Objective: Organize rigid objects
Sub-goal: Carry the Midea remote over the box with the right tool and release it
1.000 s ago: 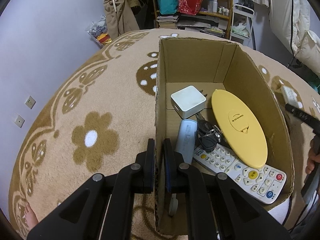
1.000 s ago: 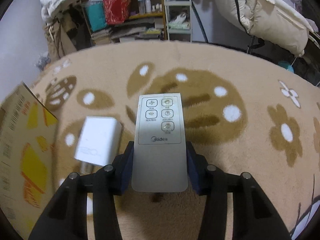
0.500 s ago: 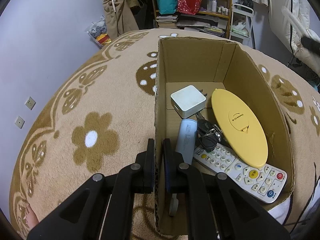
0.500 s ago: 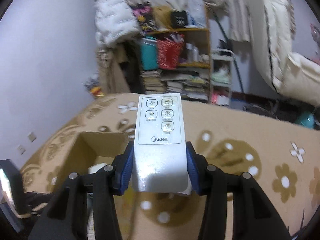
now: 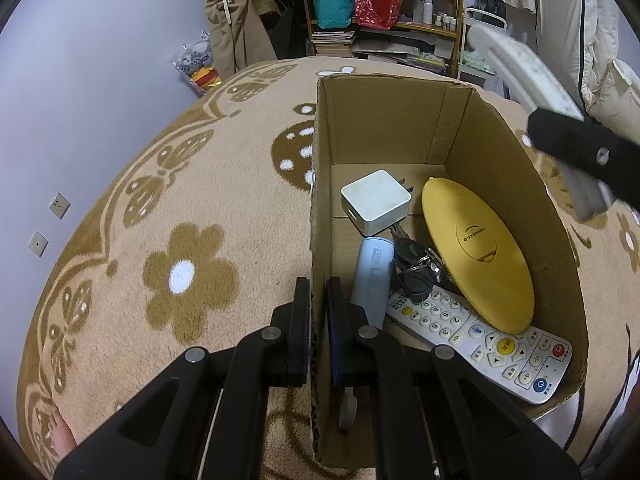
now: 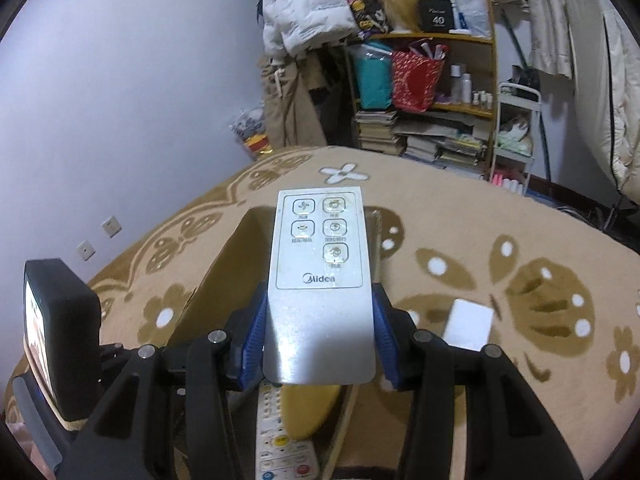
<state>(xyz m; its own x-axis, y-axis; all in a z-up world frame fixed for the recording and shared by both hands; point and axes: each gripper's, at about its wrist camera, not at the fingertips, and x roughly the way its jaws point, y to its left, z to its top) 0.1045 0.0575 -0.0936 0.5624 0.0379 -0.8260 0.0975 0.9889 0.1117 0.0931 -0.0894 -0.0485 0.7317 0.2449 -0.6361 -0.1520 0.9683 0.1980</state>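
From the left wrist view, the left tool is pressed together on the near left wall of the cardboard box, one finger outside and one inside. That pinch reads as a steadying hold, so the open-topped box, which stands on the flower-patterned carpet, does not slide or tip while things go in. Inside it lie a white charger block toward the back, a pale blue power bank along the left wall, a bunch of dark keys, a yellow oval case leaning toward the right wall, and a long white TV remote across the front, partly under the case. At the upper right edge the right tool shows, blurred, above the box's right rim, with something pale in it.

From the right wrist view, the right tool pinches a small silver-white Midea remote by its long edges near the lower end, the blue pads pressing on both sides. The button end sticks forward, which would let it be lowered nose-first into the box. The remote is flat and rectangular, with five round-cornered buttons in two columns and a scuffed face. It hangs in the air over the box, whose yellow case and TV remote show directly beneath. On the carpet to the right, outside the box, lies a white rectangular block, probably still to be collected.
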